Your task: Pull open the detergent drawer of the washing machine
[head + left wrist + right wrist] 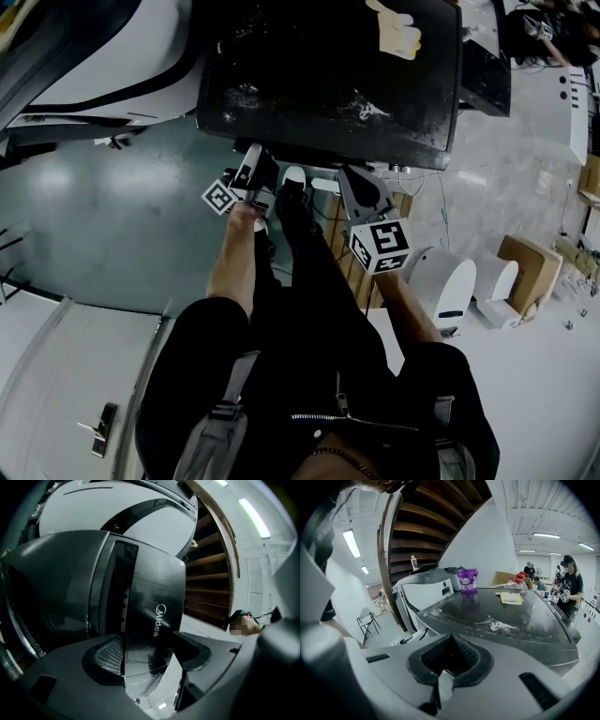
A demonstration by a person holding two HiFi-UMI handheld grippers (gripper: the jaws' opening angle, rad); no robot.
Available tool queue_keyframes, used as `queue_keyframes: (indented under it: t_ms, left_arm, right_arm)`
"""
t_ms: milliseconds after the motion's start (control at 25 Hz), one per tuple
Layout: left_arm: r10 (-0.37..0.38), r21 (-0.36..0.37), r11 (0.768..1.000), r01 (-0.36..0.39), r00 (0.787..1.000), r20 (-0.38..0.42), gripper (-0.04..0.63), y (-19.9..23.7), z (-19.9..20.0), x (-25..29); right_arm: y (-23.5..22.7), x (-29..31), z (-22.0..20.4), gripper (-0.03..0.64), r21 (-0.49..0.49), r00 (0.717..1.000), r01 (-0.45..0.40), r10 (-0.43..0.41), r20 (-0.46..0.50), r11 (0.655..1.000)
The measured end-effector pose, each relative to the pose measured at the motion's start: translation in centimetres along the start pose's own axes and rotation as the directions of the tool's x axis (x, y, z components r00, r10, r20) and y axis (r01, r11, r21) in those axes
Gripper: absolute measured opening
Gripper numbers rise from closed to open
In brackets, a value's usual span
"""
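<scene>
Left claw [150, 656] clamped across dark glossy front of detergent drawer [150, 597], which stands out from the washing machine [328, 75] face below its dusty top. Right claw [447, 667] pinched shut, near machine's front edge, aimed across the top.

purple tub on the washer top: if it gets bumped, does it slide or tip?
The purple tub looks squat and lidded, so it probably slides rather than tips. The washer top looks smooth, with white powder nearby, which may ease sliding. Contents are hidden, so weight is a guess.
</scene>
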State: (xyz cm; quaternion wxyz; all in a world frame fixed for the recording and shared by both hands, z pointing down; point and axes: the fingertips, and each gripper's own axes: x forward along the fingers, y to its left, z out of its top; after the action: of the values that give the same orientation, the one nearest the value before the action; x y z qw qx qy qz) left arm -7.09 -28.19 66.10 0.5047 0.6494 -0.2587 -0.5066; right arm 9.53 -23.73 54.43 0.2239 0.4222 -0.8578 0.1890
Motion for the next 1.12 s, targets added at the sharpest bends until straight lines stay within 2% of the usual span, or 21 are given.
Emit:
queue_keyframes:
  t_ms: [120, 440, 960, 1120]
  left_arm:
    - [-0.031, 0.022, 0.999, 0.030, 0.999, 0.021, 0.313, -0.1, -0.2, 0.3]
    - [-0.035, 0.049, 0.998, 0.032, 0.997, 0.067, 0.282, 0.0, -0.1, -0.1]
    - [-0.034, 0.026, 0.999, 0.031, 0.994, 0.101, 0.250, 0.3, 0.0, -0.7]
    - [-0.042, 0.013, 0.999, 0.041, 0.996, 0.077, 0.239, -0.1, -0.2, -1.5]
  right_arm:
    - [-0.6, 0.1, -0.5, 0.005, 0.000, 1.000, -0.002, 0.002, -0.020, 1.000]
    - [-0.7, 0.6, -1.5, 0.006, 0.021, 0.999, 0.005, -0.004, -0.041, 1.000]
    - [-0.5, -0.3, -2.9, 0.006, 0.068, 0.998, 0.037, -0.033, -0.056, 0.997]
    - [-0.3, -0.7, -3.2, 0.006, 0.087, 0.997, 0.055, -0.050, -0.056, 0.995]
